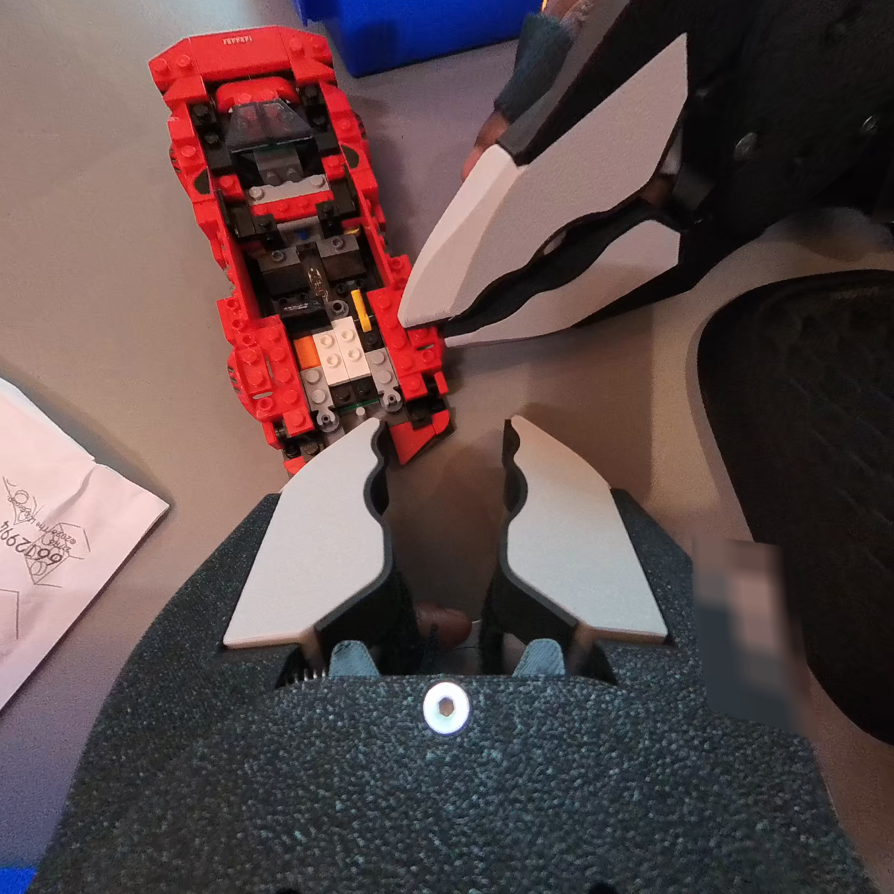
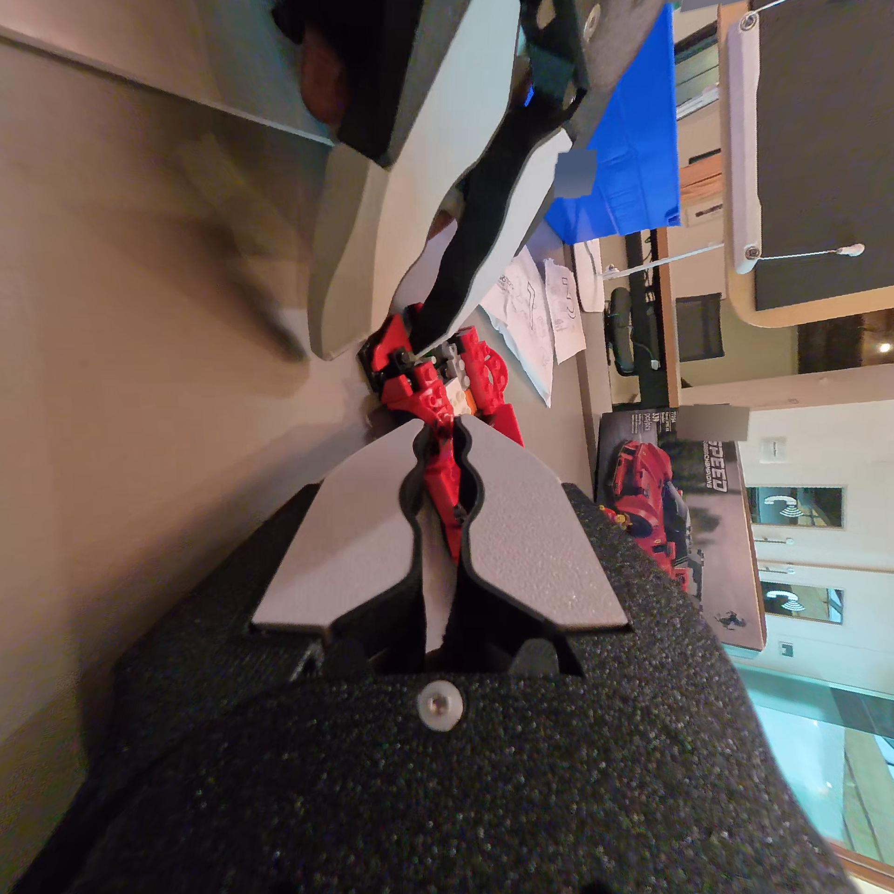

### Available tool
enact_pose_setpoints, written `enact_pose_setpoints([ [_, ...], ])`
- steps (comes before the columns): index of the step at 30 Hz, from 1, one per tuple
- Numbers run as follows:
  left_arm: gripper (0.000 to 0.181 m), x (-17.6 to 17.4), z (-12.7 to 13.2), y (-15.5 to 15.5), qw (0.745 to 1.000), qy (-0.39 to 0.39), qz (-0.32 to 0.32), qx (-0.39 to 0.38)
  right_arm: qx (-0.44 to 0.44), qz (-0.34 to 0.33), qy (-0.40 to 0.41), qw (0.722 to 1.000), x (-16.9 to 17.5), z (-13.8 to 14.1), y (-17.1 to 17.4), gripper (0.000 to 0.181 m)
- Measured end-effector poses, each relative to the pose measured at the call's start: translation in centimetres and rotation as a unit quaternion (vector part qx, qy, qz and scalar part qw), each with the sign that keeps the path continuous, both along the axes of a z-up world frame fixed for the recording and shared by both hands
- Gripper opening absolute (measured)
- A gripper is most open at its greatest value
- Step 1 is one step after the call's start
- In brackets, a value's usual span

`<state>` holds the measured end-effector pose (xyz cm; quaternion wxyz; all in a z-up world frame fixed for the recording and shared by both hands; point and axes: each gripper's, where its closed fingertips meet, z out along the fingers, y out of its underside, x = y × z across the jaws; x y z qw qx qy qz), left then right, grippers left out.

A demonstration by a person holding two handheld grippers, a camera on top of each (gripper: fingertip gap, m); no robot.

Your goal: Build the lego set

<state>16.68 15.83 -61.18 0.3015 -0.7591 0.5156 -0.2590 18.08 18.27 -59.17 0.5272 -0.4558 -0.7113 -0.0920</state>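
Observation:
A partly built red lego car (image 1: 290,232) lies on the grey table (image 1: 96,242), with its studded inside showing. In the left wrist view my left gripper (image 1: 445,430) is open at the car's near end, and its left fingertip overlaps the car's red corner. My right gripper (image 1: 425,331) comes in from the upper right and is shut on the car's right side edge. In the right wrist view the right gripper (image 2: 454,433) pinches a red part of the car (image 2: 425,387). The left gripper (image 2: 382,350) reaches down from above onto the car's end.
A blue bin (image 1: 425,29) stands beyond the car and also shows in the right wrist view (image 2: 629,169). A white printed paper bag (image 1: 63,532) lies at the left. More paper bags (image 2: 527,314) and the set's box (image 2: 677,532) lie past the car. Only a small space, under 4 cm, lies between the two pairs of fingers.

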Motion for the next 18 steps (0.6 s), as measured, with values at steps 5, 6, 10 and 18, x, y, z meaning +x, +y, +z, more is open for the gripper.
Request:
enact_pose_setpoints([
  [5, 0.044, -0.01, 0.01, 0.02, 1.000, -0.002, 0.000, -0.002, -0.012, 0.000, 0.002, 1.000, -0.01, -0.02, 0.01, 0.009],
  [6, 0.044, 0.00, 0.01, 0.02, 1.000, -0.003, 0.000, -0.003, -0.011, 0.001, 0.002, 1.000, 0.00, -0.02, 0.00, 0.009],
  [10, 0.044, -0.01, 0.02, 0.02, 1.000, -0.003, 0.000, -0.003, 0.002, -0.003, -0.002, 1.000, 0.01, -0.03, 0.02, 0.009],
  [18, 0.044, -0.01, 0.01, 0.03, 1.000, -0.001, 0.000, -0.001, 0.003, -0.013, -0.017, 1.000, 0.03, -0.11, 0.05, 0.009],
])
